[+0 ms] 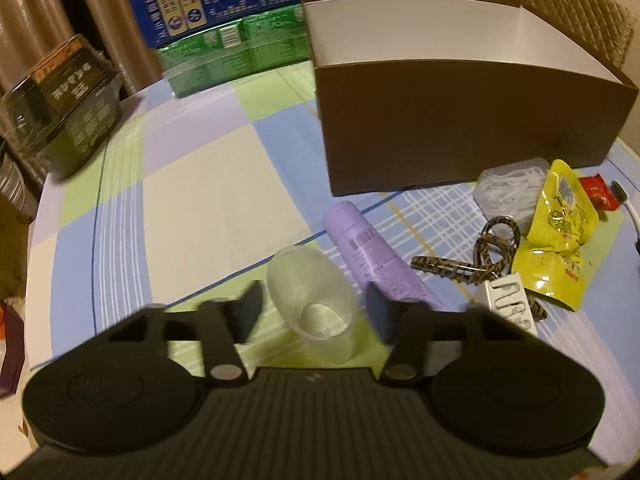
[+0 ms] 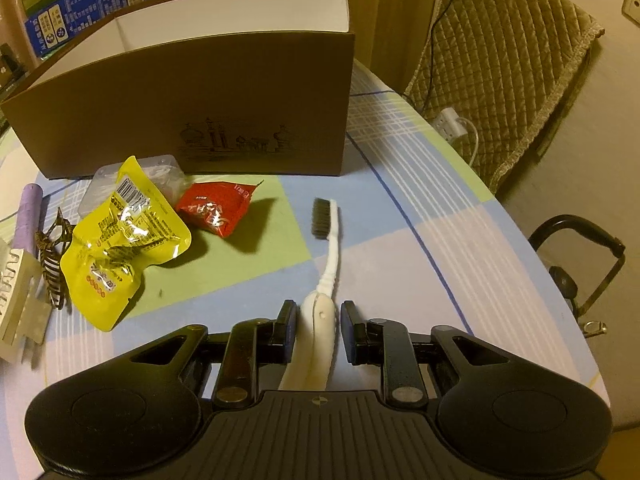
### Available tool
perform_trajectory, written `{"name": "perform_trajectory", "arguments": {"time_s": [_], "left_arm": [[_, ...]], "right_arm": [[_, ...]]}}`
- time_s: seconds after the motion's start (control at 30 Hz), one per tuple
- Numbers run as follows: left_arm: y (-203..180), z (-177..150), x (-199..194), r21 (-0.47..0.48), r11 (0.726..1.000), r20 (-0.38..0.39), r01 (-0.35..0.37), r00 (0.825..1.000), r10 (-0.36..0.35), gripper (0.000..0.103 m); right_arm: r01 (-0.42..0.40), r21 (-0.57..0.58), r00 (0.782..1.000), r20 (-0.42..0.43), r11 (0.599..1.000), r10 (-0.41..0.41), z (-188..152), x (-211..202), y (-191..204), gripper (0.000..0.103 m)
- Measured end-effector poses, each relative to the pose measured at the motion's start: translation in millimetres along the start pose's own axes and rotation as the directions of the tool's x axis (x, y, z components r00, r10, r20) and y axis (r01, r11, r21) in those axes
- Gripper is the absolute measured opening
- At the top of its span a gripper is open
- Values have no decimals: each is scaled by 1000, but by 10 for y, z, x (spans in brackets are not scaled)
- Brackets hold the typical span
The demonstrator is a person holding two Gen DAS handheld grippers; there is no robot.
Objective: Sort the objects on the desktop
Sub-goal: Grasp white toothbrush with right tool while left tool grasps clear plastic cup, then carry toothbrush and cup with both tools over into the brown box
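Left gripper [image 1: 314,312] fingers bracket a clear plastic cup [image 1: 312,300] lying on the checked tablecloth [image 1: 192,184] – contact unclear, while right gripper [image 2: 319,326] is clamped on the white toothbrush [image 2: 326,264] handle – brown box [image 2: 192,112] behind.

Left hand-held gripper [image 1: 314,312]: matte black plastic body with a ribbed, parallel-grooved central deck bearing a small pale mark at its front edge; two rounded lobes at either side, each with a shallow circular recess; triangular cut-outs in the shoulders; two flat black link arms, each pinned by a round silver-coloured rivet; two rectangular black fingers [image 1: 378,314], blurred in the left wrist view. Right hand-held gripper [image 2: 319,326]: same black build, ribbed deck with a small round crosshair mark, paired lobes, silver rivets, speckled link arms, and block-shaped fingers [image 2: 352,334] with dark bluish pads.
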State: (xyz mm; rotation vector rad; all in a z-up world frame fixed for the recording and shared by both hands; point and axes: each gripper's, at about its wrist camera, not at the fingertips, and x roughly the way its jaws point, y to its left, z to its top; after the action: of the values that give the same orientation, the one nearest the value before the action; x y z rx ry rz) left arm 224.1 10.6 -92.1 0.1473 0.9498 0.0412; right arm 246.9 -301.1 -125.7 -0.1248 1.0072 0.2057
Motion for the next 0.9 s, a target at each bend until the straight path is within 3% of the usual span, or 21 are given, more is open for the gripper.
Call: {"name": "perform_trajectory", "arguments": {"time_s": [0.07, 0.5, 0.6, 0.9], "left_arm": [[7, -10, -13, 4, 1000, 5, 9, 1000, -9, 30], [82, -153, -260, -14, 1000, 11, 6, 1000, -6, 29], [53, -161, -308, -9, 1000, 11, 13, 1000, -13, 29], [-87, -92, -507, 17, 999, 48, 39, 998, -39, 29]], "right_arm": [[-6, 4, 1000, -3, 1000, 6, -2, -12, -7, 20], [-1, -66, 1000, 5, 998, 1, -33, -1, 47, 24], [1, -100, 1000, -6, 995, -2, -30, -3, 79, 18], [-42, -72, 999, -28, 997, 40, -93, -120, 21, 17]]}}
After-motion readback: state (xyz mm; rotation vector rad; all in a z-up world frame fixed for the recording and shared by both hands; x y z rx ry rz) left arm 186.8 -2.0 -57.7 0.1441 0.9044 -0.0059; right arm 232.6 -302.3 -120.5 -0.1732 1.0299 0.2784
